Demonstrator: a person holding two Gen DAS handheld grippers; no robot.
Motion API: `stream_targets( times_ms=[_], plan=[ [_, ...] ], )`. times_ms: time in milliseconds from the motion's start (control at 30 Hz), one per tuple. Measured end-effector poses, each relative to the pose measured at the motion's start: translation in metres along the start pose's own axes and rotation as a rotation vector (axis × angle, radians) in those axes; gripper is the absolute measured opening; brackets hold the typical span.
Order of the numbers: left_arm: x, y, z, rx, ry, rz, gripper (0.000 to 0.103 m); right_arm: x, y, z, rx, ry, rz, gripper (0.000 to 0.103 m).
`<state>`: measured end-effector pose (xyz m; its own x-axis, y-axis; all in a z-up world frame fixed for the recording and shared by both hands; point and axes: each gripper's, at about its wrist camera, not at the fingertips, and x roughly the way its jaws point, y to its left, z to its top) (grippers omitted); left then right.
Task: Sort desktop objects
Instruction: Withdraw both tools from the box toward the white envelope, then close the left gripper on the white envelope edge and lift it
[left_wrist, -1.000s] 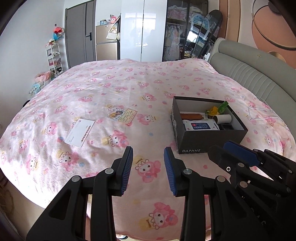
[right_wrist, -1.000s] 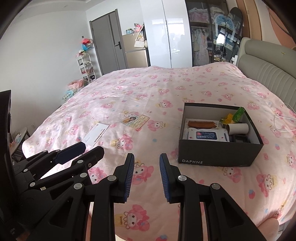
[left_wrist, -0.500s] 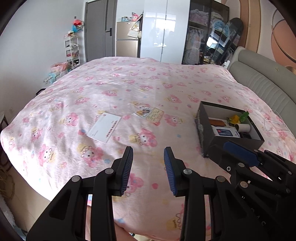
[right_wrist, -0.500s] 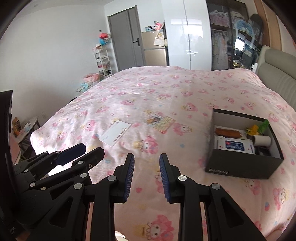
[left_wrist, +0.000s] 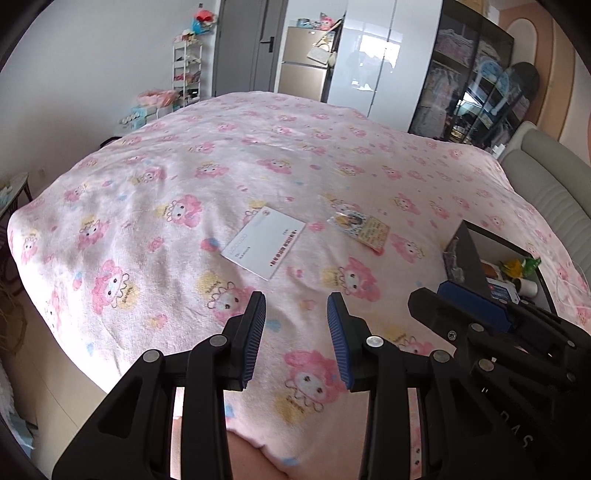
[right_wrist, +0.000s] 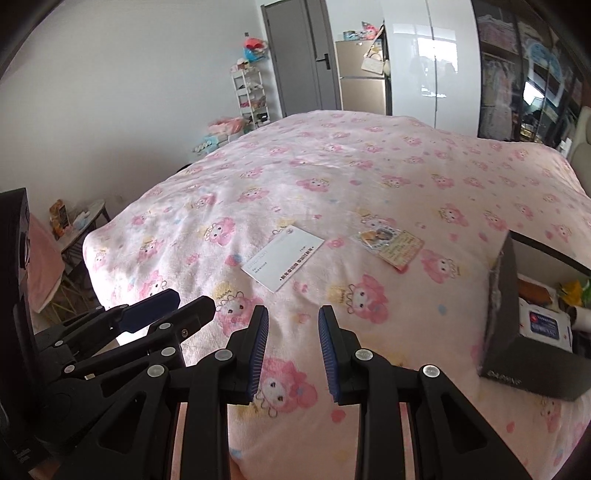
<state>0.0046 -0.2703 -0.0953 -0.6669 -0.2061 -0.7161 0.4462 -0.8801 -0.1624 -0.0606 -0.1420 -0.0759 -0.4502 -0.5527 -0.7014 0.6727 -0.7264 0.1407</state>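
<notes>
Both my left gripper (left_wrist: 296, 325) and right gripper (right_wrist: 293, 341) hang unclenched, holding nothing. The white card (left_wrist: 263, 242) lies flat just ahead of the fingertips, the box (right_wrist: 532, 373) off right. Pinching it could bunch the blanket (left_wrist: 177, 184) or slide it.

On the bed (left_wrist: 258, 155) a white card (left_wrist: 264, 243) lies mid-frame, with a small illustrated card (left_wrist: 360, 227) just to its right. At the right edge sits an open shoebox (right_wrist: 517, 354) — wipes pack (right_wrist: 545, 323) inside. Both grippers — left gripper (left_wrist: 296, 332), right gripper (right_wrist: 293, 345) — occupy the lower frame, before the cards.
</notes>
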Motion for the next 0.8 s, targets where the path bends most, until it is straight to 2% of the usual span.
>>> stream_targets(
  times_ms=[433,633,733,800],
  plan=[
    [0.107,0.05,0.03,-0.078,0.082,-0.01,0.035,0.107,0.005,0.033,-0.001,0.098,-0.001,0.025],
    [0.175,0.077,0.034,-0.241,0.157,-0.057,0.035,0.164,-0.006,0.044,0.046,0.151,0.02,0.025],
    [0.209,0.086,0.036,-0.275,0.193,-0.024,0.035,0.191,-0.009,0.049,0.045,0.187,0.033,0.025],
    [0.221,0.091,0.038,-0.299,0.2,-0.036,0.035,0.208,-0.011,0.049,0.045,0.214,0.029,0.025]
  ],
)
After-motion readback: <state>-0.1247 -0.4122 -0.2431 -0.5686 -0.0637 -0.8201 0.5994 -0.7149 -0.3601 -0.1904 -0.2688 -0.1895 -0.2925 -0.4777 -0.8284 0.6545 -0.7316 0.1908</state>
